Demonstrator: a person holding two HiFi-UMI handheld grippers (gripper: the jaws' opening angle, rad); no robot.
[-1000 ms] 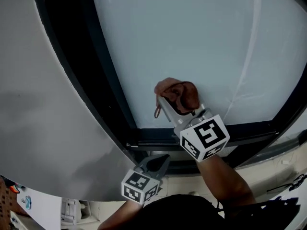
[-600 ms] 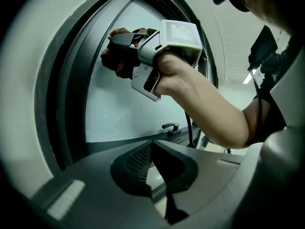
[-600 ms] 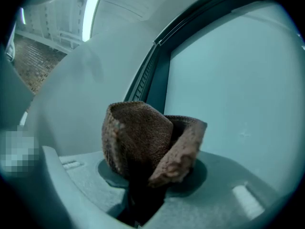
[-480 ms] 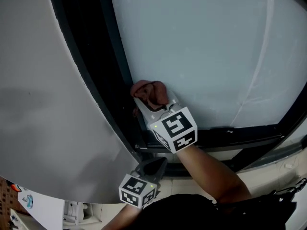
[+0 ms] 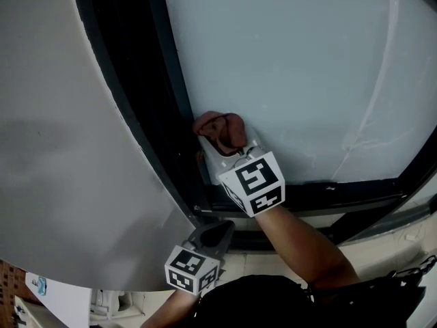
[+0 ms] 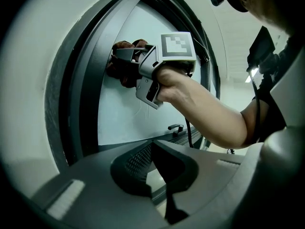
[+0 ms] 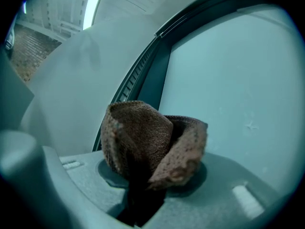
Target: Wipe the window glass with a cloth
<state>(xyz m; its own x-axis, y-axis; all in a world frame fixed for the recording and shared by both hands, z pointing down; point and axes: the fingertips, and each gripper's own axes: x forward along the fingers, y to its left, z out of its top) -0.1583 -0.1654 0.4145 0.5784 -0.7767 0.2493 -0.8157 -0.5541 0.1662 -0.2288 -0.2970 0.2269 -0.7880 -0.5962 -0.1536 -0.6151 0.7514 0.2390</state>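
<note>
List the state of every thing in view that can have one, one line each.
cloth: bunched up, clamped in the right claw, against the glass beside the frame.
right claw: shut on the cloth, raised to the pane.
left claw: shut, nothing between its jaws, held low and off the glass.
window glass: set in its dark frame, faint streaks showing at the right.
</note>
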